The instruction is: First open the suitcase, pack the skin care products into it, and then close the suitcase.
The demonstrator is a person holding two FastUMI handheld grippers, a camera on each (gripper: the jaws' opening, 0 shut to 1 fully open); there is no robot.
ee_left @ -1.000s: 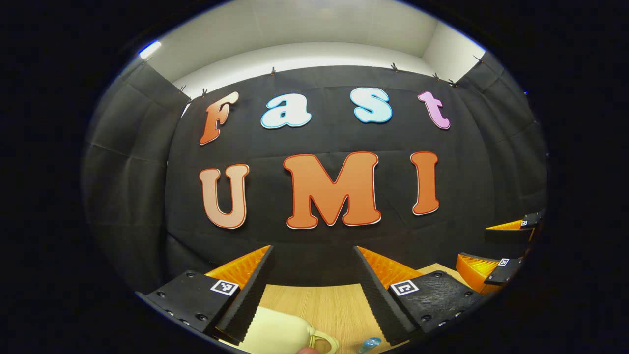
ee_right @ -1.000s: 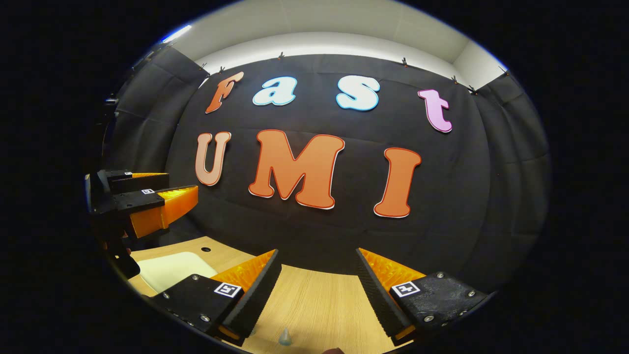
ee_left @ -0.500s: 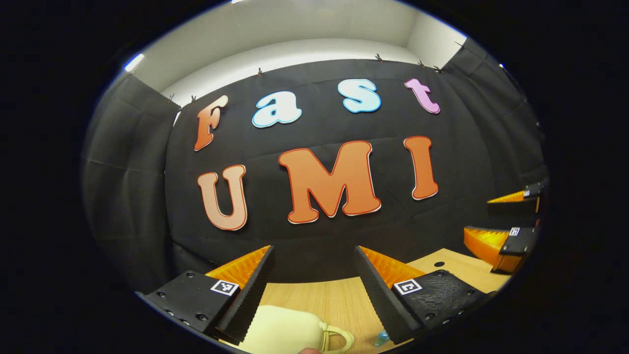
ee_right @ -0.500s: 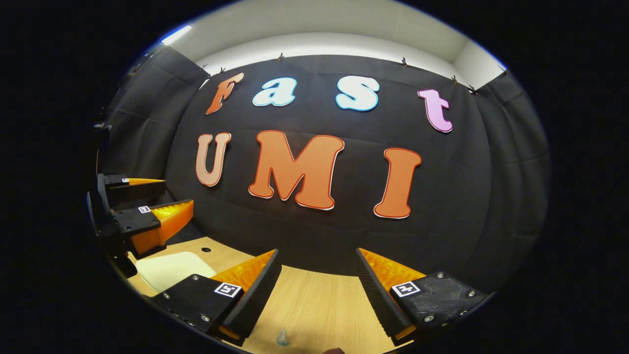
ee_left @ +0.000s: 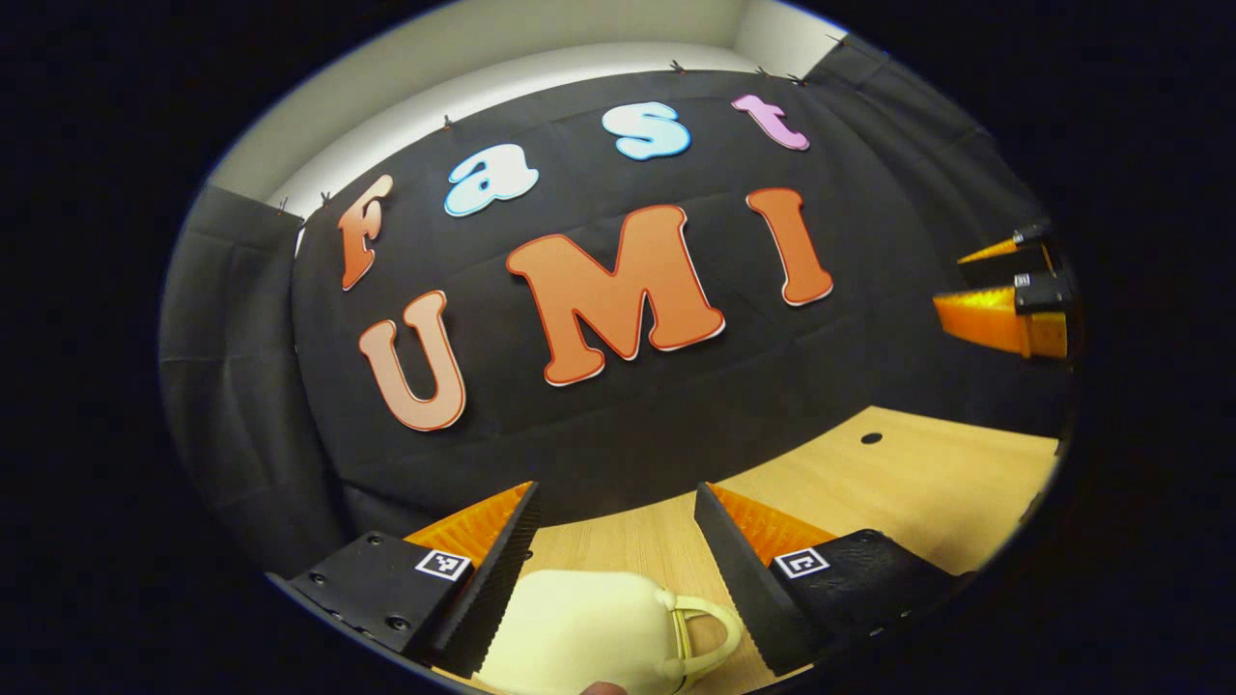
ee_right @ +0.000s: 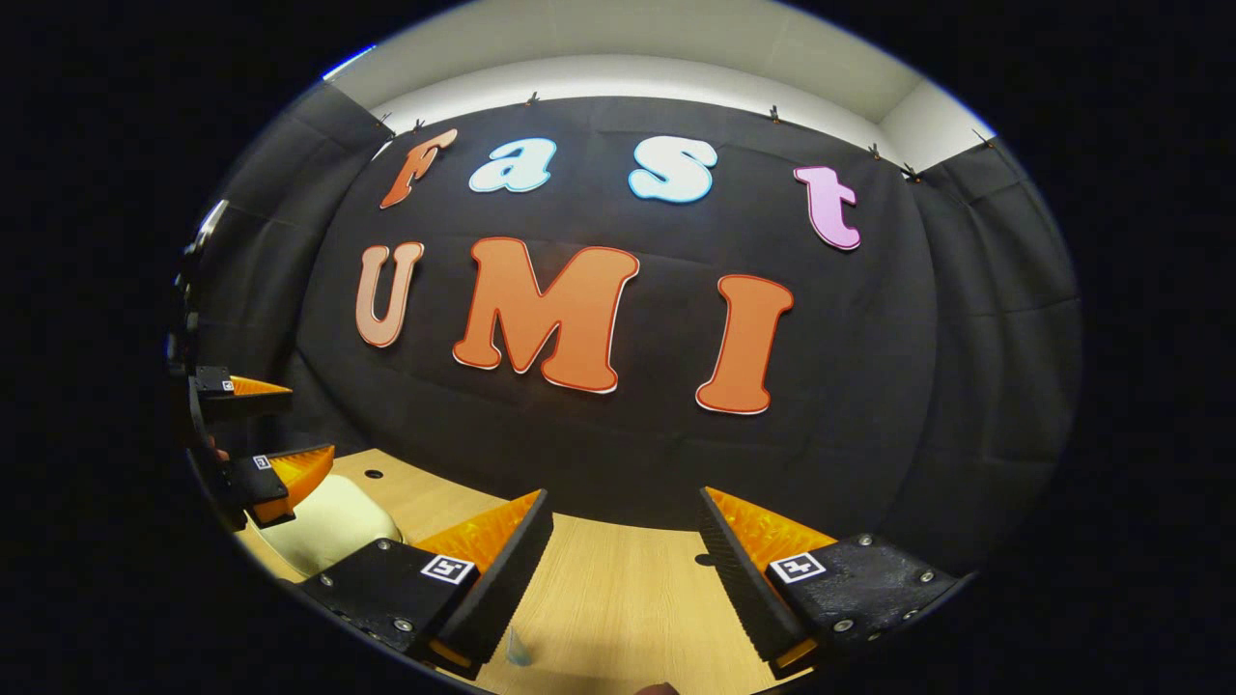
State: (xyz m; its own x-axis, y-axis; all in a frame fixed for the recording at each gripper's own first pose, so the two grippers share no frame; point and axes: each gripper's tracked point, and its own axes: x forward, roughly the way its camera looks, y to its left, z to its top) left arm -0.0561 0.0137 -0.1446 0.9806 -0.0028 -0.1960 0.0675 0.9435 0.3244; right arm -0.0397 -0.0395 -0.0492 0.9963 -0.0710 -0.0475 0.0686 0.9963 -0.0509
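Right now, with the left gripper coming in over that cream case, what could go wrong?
1. The left gripper hangs open over the suitcase next to its handle. Closing here could pinch the rounded shell rather than the handle and slip off.
2. The suitcase lies near the table edge in the right gripper view; a push might slide it off.
3. A small clear bottle stands just below the open right gripper; lowering it could tip the bottle.
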